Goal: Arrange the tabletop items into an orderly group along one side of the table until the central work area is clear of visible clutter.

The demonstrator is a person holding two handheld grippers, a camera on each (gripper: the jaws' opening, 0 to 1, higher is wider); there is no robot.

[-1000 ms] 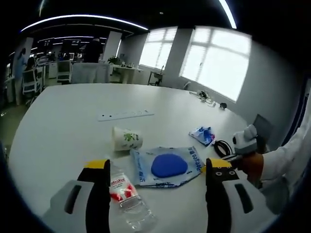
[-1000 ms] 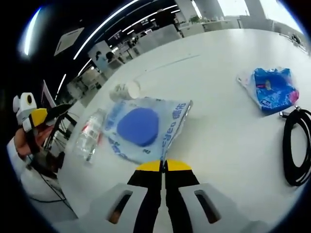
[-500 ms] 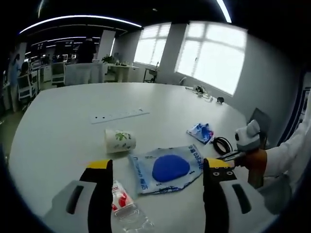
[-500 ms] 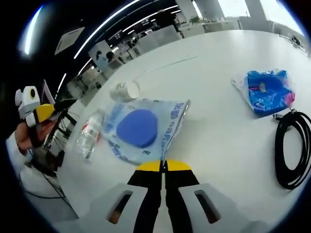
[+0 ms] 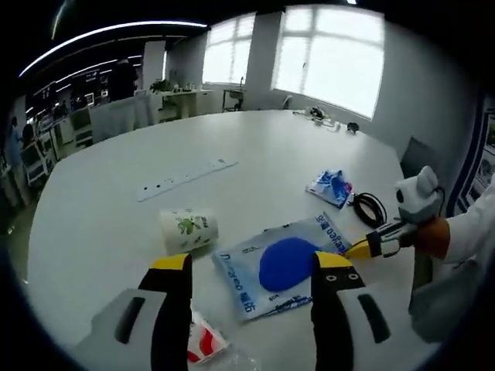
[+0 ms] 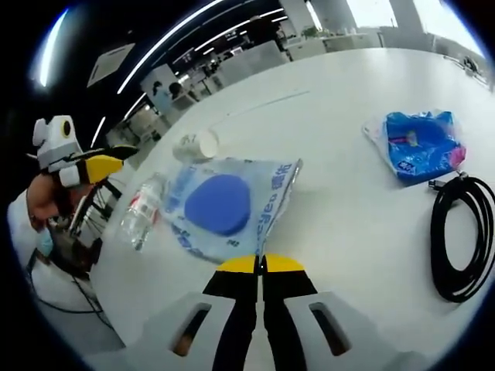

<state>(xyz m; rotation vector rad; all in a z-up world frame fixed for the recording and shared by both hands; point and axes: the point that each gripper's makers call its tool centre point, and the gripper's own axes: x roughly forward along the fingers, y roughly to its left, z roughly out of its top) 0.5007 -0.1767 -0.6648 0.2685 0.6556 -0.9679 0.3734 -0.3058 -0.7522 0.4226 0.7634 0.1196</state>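
A clear plastic bottle (image 5: pixel 203 344) with a red label lies just below my left gripper (image 5: pixel 251 267), whose jaws stand open with nothing between them. Beyond them lie a tipped paper cup (image 5: pixel 188 229) and a blue-and-white bag (image 5: pixel 286 263) with a blue disc inside. A small blue packet (image 5: pixel 331 187) and a black cable coil (image 5: pixel 370 209) sit further right. My right gripper (image 6: pixel 261 265) is shut and empty, just short of the bag (image 6: pixel 220 205). The bottle (image 6: pixel 139 216), cup (image 6: pixel 199 144), packet (image 6: pixel 421 143) and cable (image 6: pixel 456 239) surround it.
A white power strip (image 5: pixel 186 178) lies flat further out on the large white table (image 5: pixel 255 147). The right gripper (image 5: pixel 387 241) and a white sleeve (image 5: pixel 468 239) come in from the right. The left gripper (image 6: pixel 85 166) hovers at the table's left edge. Desks and chairs stand behind.
The left gripper has risen and swung right, so the bottle dropped low in its view. In the right gripper view it now sits higher. The table items have not moved.
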